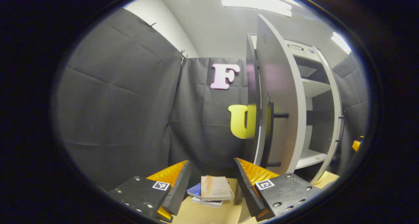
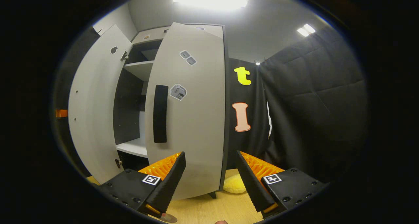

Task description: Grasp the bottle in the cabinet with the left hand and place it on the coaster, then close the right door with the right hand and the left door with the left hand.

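My right gripper [image 2: 211,181] is open, with nothing between its fingers, close in front of the lower part of the cabinet's right door [image 2: 190,119]. That grey door has a black handle [image 2: 160,114] and stands swung partway across the cabinet. The left door [image 2: 95,109] hangs wide open beside it. Between the doors I see bare white shelves [image 2: 134,147]. In the left gripper view my left gripper [image 1: 211,188] is open and holds nothing, just left of the left door [image 1: 278,96], which I see nearly edge-on. The cabinet's shelves [image 1: 314,86] show behind it.
A small stack of books [image 1: 212,191] lies on the wooden table [image 1: 199,214] just ahead of the left gripper. A yellow soft object [image 2: 234,184] rests on the table [image 2: 209,207] by the right door's foot. Black cloth walls close in both sides.
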`<action>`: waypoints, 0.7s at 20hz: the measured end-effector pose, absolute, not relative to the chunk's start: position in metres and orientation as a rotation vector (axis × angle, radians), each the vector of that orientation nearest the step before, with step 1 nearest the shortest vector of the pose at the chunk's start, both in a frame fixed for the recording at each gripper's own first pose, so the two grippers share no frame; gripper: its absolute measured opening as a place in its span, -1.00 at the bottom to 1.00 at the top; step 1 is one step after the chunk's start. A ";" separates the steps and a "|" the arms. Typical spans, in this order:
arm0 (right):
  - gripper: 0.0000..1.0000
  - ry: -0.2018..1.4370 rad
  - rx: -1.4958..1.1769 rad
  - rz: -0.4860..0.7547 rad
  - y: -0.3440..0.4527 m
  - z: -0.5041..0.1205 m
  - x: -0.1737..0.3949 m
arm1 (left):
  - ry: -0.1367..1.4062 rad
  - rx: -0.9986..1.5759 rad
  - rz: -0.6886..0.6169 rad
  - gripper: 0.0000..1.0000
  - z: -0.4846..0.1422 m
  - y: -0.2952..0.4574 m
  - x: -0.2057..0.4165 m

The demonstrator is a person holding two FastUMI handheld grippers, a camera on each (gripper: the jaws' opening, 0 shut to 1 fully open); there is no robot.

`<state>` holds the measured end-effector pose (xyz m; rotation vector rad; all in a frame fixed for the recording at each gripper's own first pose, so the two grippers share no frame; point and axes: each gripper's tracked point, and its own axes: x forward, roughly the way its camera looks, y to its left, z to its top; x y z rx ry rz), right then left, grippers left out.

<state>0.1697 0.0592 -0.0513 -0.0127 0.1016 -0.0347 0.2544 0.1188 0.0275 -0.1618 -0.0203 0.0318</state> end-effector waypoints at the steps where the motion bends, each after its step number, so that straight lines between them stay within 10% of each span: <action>1: 0.96 0.101 -0.012 -0.042 0.054 -0.050 0.167 | -0.027 -0.160 0.031 0.57 0.030 0.115 0.258; 14: 0.96 0.123 -0.016 -0.086 -0.013 -0.051 0.133 | -0.049 -0.082 0.060 0.57 0.045 0.103 0.269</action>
